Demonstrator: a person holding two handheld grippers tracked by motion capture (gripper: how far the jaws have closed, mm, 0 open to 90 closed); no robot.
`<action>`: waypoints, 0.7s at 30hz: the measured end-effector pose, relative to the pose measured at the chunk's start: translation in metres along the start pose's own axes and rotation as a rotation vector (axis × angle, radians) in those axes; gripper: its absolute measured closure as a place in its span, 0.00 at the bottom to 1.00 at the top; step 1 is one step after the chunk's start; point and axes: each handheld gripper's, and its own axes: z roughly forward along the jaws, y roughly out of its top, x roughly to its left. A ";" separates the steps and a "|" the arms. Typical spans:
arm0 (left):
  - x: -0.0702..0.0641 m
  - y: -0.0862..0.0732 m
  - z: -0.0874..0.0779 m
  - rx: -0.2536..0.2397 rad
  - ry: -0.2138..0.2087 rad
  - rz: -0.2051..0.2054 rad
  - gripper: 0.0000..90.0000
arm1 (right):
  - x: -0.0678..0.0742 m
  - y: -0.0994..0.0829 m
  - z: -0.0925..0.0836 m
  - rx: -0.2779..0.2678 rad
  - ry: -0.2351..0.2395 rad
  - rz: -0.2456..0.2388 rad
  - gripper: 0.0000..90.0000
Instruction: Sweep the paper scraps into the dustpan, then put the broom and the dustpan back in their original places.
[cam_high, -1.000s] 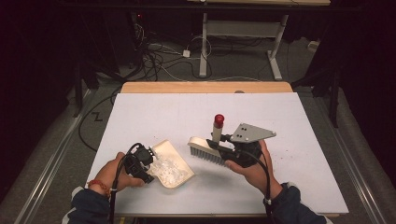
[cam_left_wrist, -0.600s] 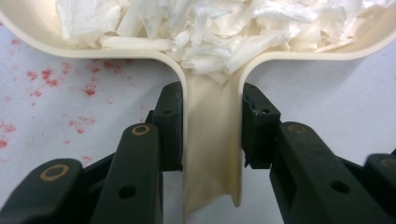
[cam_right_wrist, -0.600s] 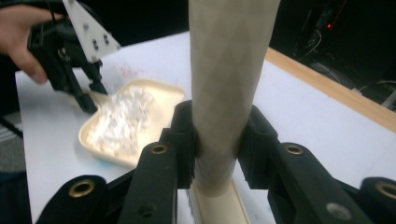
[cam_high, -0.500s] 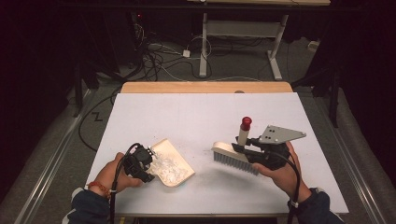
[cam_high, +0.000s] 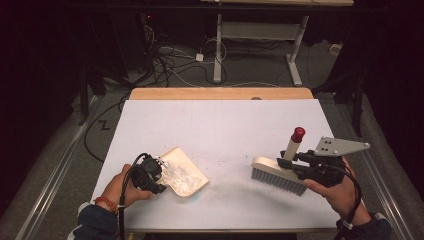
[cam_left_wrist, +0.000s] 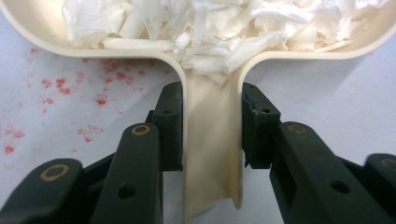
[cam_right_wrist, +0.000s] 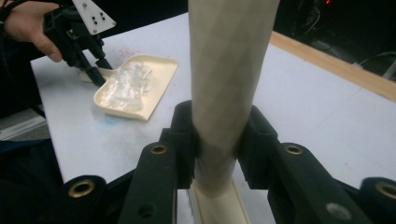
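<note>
And here we are with the sweeping all but wrapped up, by the look of it. The dustpan (cam_high: 184, 172) sits on the white desk (cam_high: 220, 125) at the near left, and it is loaded: a heap of shredded white paper scraps (cam_high: 176, 175) lies in its tray, piled thickest toward the handle end, as the left gripper view shows with scraps (cam_left_wrist: 224, 28) spilling right down to the neck of the handle. The left claw (cam_high: 159, 176) is clamped on that handle, one pad pressed to each side of the cream stem (cam_left_wrist: 212, 140).

Over on the right, the right claw (cam_high: 294, 161) grips the brush (cam_high: 277, 172) by its upright handle, red cap on top, bristles down and close to the desk. Brush and dustpan stand well apart, with open desk between them.

What is left? Not much that I can see. The desk surface looks swept, apart from a faint smudge near the pan's lip and some tiny red specks (cam_left_wrist: 93, 88) beside the pan's handle in the left gripper view. My read: collecting is done, and what remains is carrying the full pan off to be emptied and setting the brush down. Keep that pan level, though, as the light scraps sit high and loose.
</note>
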 end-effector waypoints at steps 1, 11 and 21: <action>0.001 -0.001 0.000 -0.007 0.001 -0.006 0.70 | -0.002 -0.002 -0.003 0.015 0.008 0.008 0.79; 0.006 -0.011 -0.001 -0.069 0.011 -0.076 0.70 | -0.020 -0.016 -0.013 0.106 0.049 0.076 0.79; 0.018 -0.019 0.002 -0.179 0.062 -0.234 0.70 | -0.026 -0.018 -0.017 0.122 0.060 0.057 0.79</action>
